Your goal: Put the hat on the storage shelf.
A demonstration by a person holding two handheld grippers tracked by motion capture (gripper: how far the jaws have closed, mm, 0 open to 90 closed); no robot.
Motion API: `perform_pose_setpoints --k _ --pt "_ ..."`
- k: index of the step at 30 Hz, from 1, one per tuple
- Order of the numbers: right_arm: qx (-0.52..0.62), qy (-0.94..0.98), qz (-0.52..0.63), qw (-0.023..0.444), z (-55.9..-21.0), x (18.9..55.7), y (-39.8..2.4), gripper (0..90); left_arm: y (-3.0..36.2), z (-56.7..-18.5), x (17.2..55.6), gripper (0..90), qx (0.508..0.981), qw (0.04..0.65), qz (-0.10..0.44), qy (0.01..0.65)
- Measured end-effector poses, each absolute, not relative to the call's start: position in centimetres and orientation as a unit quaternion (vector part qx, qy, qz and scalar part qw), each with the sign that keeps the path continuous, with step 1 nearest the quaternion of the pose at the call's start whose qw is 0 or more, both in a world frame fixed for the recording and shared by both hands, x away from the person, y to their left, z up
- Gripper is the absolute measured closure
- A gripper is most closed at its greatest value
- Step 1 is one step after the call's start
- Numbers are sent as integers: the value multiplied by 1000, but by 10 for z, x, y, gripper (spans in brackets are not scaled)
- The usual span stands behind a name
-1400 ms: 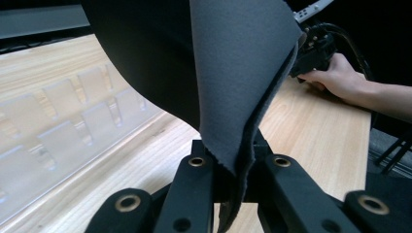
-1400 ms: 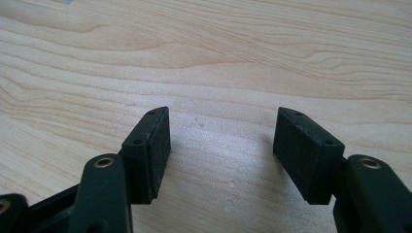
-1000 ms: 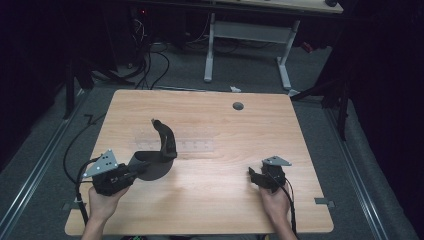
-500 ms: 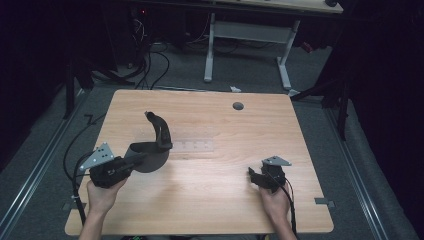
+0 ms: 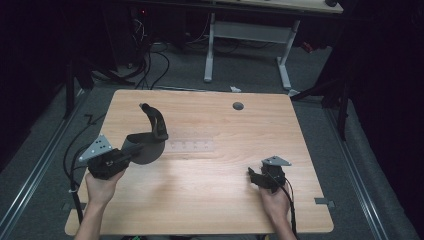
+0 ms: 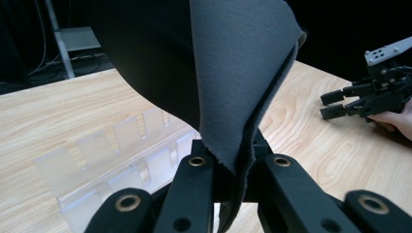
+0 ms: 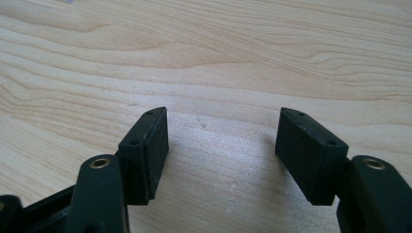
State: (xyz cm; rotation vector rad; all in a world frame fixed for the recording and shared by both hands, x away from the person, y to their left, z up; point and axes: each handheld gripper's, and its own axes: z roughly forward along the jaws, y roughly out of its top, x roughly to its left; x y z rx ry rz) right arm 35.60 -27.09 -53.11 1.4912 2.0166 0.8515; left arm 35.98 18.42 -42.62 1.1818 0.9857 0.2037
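A dark grey cloth (image 5: 150,141) hangs in the air over the left half of the wooden table (image 5: 225,210), one end sticking up. My left gripper (image 5: 129,152) is shut on its lower edge. In the left gripper view the cloth (image 6: 243,73) rises from between the closed jaws of that gripper (image 6: 233,162). A clear plastic rack (image 5: 190,146) lies on the table just right of the cloth, and in the left gripper view the same rack (image 6: 111,160) sits below the fabric. My right gripper (image 5: 255,177) rests low at the table's front right; in its own view it (image 7: 221,141) stands open over bare wood.
A round cable hole (image 5: 238,106) sits near the table's far edge. Behind the table stands a white desk frame (image 5: 250,32), with cables (image 5: 150,55) on the dark floor at the back left. In the left gripper view the right gripper (image 6: 340,104) is off to the right.
My left gripper has carried the cloth a little to the left and away from the person. The right gripper has stayed where it was.
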Motion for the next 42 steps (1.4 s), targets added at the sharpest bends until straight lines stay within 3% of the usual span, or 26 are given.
perform_pose_setpoints --k 25,42 --pt "546 738 312 243 -531 356 -271 369 191 -431 383 865 503 718 119 467" --pt "546 739 312 243 -531 356 -271 366 195 -432 402 865 496 707 167 476"
